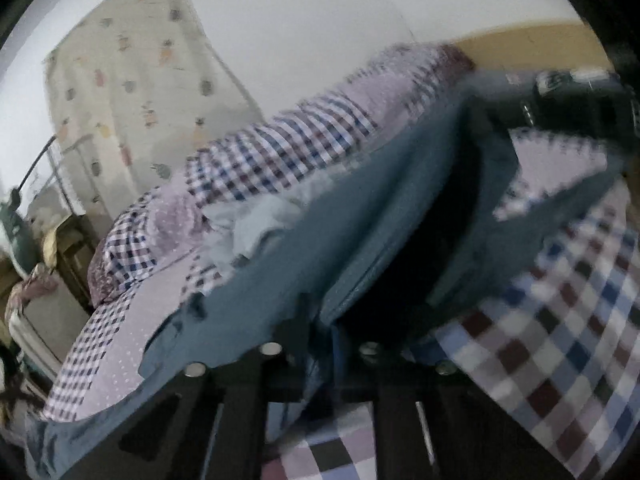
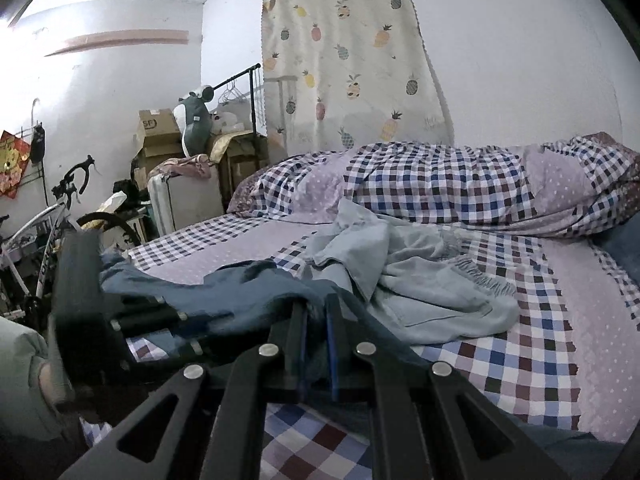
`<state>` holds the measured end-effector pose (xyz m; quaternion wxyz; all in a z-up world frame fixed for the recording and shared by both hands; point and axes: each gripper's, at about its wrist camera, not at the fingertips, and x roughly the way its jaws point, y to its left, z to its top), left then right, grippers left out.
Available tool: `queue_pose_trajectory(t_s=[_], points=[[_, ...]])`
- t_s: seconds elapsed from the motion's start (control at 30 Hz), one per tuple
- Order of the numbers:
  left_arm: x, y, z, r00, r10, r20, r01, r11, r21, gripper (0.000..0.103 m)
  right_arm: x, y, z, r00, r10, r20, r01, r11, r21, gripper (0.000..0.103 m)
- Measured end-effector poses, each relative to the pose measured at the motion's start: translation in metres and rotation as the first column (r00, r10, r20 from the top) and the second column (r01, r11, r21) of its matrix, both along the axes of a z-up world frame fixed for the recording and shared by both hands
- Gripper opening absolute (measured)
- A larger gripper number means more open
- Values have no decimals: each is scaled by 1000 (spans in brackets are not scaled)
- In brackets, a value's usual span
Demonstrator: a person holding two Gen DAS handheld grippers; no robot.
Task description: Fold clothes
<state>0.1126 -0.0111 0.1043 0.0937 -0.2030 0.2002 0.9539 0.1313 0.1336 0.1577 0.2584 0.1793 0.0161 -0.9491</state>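
A dark teal garment hangs stretched between both grippers above the checked bed. A dark opening gapes in its middle. The left wrist view is blurred; my left gripper is shut on one edge of this cloth. My right gripper appears at the upper right as a black shape against the garment. In the right wrist view my right gripper is shut on the teal garment, with my left gripper to its left on the same cloth. A crumpled light blue garment lies behind on the bed.
A folded checked quilt runs along the wall side of the bed under a pineapple-print curtain. Left of the bed stand a bicycle, a pale suitcase and cardboard boxes. A person's sleeve is at the lower left.
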Motion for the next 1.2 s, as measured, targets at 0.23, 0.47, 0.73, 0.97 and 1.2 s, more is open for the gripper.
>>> queue_pose_trajectory(t_s=[0.23, 0.47, 0.73, 0.97, 1.2], points=[[11, -59, 56, 969, 173, -179, -132, 967, 220, 2, 14, -16, -7, 986, 166, 8, -166, 985, 40, 33], [-1, -177, 83, 884, 447, -139, -344, 821, 455, 2, 14, -25, -25, 980, 197, 38, -201, 970, 134, 50], [-30, -289, 35, 813, 563, 150, -524, 593, 612, 2, -3, -34, -60, 977, 182, 114, -209, 927, 310, 50], [-53, -287, 7, 824, 531, 198, -537, 620, 572, 2, 2, -60, -88, 954, 250, 167, -298, 862, 409, 50], [-54, -278, 8, 839, 524, 148, -510, 663, 548, 2, -16, -68, -110, 956, 221, 192, -288, 826, 485, 50]])
